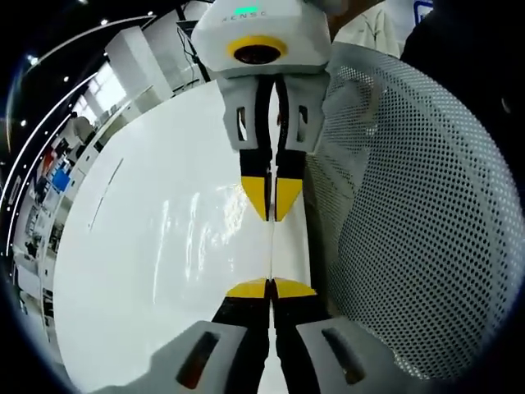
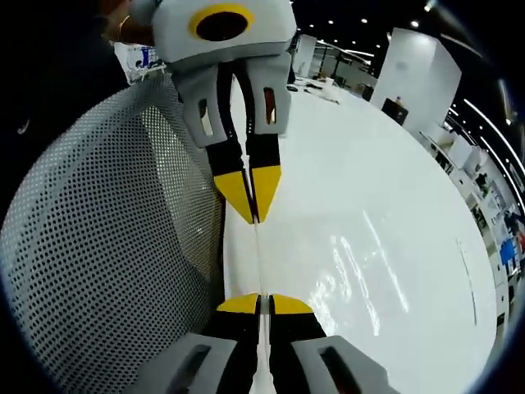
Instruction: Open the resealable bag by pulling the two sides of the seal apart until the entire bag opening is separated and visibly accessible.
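Note:
The resealable bag (image 1: 410, 230) is white with a pattern of small black dots, and it bulges up beside both grippers over the white table (image 1: 156, 246). Its thin top edge (image 1: 271, 250) runs edge-on between the two grippers. In the left gripper view my left gripper (image 1: 271, 289) is shut on the near end of that edge. My right gripper (image 1: 272, 201) faces it from above, shut on the far end. The right gripper view mirrors this: right gripper (image 2: 258, 304) shut on the edge (image 2: 257, 258), left gripper (image 2: 250, 201) opposite, bag (image 2: 107, 246) at the left. The two sides of the seal lie together.
The glossy white table (image 2: 377, 238) spreads wide beside the bag. A person's dark sleeve (image 1: 459, 49) is behind the bag. White partitions (image 2: 414, 66) and shelving (image 1: 49, 180) stand far off around the room.

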Demonstrator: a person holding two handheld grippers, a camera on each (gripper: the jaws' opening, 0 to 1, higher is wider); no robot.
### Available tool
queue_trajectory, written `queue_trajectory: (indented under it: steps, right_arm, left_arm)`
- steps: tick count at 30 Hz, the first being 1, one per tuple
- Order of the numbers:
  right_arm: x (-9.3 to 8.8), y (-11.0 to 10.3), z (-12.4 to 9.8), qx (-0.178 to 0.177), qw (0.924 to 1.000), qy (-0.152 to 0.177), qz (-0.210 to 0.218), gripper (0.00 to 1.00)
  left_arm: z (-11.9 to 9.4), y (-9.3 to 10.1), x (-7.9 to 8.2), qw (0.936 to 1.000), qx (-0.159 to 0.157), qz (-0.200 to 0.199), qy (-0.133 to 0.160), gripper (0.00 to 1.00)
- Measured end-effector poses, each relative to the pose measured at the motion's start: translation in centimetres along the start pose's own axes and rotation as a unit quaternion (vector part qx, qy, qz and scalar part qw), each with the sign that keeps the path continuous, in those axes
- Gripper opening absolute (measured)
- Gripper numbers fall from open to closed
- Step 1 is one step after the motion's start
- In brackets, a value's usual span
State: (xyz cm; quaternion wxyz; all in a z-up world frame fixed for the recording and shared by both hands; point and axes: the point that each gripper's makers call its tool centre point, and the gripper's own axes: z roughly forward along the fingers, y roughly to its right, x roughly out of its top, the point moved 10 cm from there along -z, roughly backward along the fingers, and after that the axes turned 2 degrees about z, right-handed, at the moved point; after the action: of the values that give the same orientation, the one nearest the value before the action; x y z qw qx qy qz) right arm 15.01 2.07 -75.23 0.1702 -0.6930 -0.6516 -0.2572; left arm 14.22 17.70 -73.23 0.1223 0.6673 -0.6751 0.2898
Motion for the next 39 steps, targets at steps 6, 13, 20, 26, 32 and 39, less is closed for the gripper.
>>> queue_trajectory:
  steps: [6, 13, 20, 26, 32, 39]
  right_arm:
    - [-0.5, 0.1, -0.1, -0.003, 1.0, -0.003, 0.008, 0.0]
    - [-1.0, 0.2, -0.3, -0.005, 0.9999, -0.008, 0.013, 0.0]
    - [-1.7, 0.2, -0.3, -0.012, 0.9997, -0.016, 0.016, 0.0]
    - [-2.6, 0.2, -0.7, -0.015, 0.9993, -0.022, 0.026, 0.0]
    - [-3.6, 0.3, -1.2, -0.024, 0.9986, -0.028, 0.039, 0.0]
    - [-4.4, 0.2, -1.4, -0.03, 0.9976, -0.061, 0.011, 0.0]
  left_arm:
    - [-0.1, -0.2, -0.3, 1.0, 0.0, -0.004, -0.002, 0.0]
    - [-0.1, -0.2, -0.4, 1.0, 0.0, -0.007, -0.003, 0.0]
    - [-0.3, 0.0, -0.7, 1.0, -0.001, -0.006, -0.006, 0.0]
    - [-0.4, 0.1, -1.0, 0.9999, 0.0, -0.013, -0.008, 0.0]
    - [-0.5, 0.0, -1.0, 0.9999, -0.001, -0.008, -0.007, 0.0]
    - [-0.4, -0.2, -1.0, 0.9999, 0.0, -0.003, -0.011, 0.0]
